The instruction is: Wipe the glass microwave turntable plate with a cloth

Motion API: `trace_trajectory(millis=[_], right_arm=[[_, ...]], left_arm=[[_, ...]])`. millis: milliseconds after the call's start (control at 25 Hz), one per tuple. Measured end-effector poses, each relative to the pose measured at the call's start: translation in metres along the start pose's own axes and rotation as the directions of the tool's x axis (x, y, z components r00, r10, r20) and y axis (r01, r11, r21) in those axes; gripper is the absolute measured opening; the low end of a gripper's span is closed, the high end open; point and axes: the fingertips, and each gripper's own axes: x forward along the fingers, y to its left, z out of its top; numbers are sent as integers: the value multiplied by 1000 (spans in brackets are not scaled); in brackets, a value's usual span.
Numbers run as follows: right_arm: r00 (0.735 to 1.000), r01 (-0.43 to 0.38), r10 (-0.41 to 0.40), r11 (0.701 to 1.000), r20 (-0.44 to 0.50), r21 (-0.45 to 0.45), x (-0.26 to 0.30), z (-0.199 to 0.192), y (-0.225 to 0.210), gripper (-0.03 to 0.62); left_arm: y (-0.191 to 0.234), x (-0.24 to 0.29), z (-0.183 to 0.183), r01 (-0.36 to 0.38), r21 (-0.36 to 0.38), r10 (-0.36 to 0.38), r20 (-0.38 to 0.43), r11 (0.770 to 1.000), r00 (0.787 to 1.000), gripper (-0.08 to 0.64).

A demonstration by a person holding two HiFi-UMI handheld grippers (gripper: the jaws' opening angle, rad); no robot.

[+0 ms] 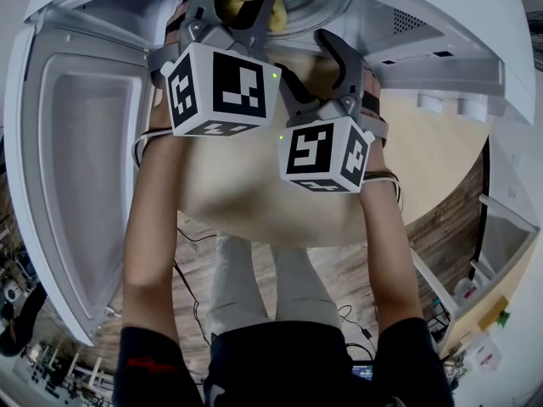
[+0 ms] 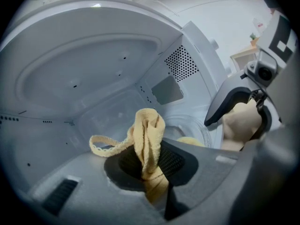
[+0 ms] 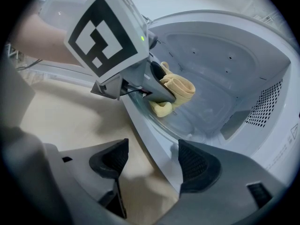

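A yellow cloth [image 2: 149, 139] is pinched in my left gripper [image 2: 152, 165], which reaches into the open white microwave [image 1: 441, 32]. Seen from the right gripper view, the cloth [image 3: 177, 91] hangs down onto the glass turntable plate [image 3: 197, 121], with its lower end touching the glass. In the left gripper view the plate [image 2: 190, 131] shows just past the cloth. My right gripper [image 3: 149, 165] is open and holds nothing; its jaws straddle the microwave's front sill [image 3: 157, 146]. From the head, the left gripper [image 1: 222, 19] and the right gripper [image 1: 327, 62] stand side by side at the oven's mouth.
The microwave door [image 1: 76, 168] swings open to the left. A beige counter [image 1: 441, 159] carries the oven, with wooden floor [image 1: 339, 270] below. The cavity's perforated side wall [image 2: 182, 63] lies to the right of the cloth.
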Motion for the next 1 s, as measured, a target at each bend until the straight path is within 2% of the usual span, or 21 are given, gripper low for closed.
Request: trace_trajectory(millis=[680, 1000], right_arm=[[1000, 2, -2, 1000, 1, -1, 0, 0, -1, 296], [1000, 4, -4, 1000, -1, 1, 0, 0, -1, 296]], left_arm=[[20, -9, -17, -97, -14, 96, -51, 995, 994, 57], [22, -13, -20, -96, -34, 92, -101, 995, 991, 57]])
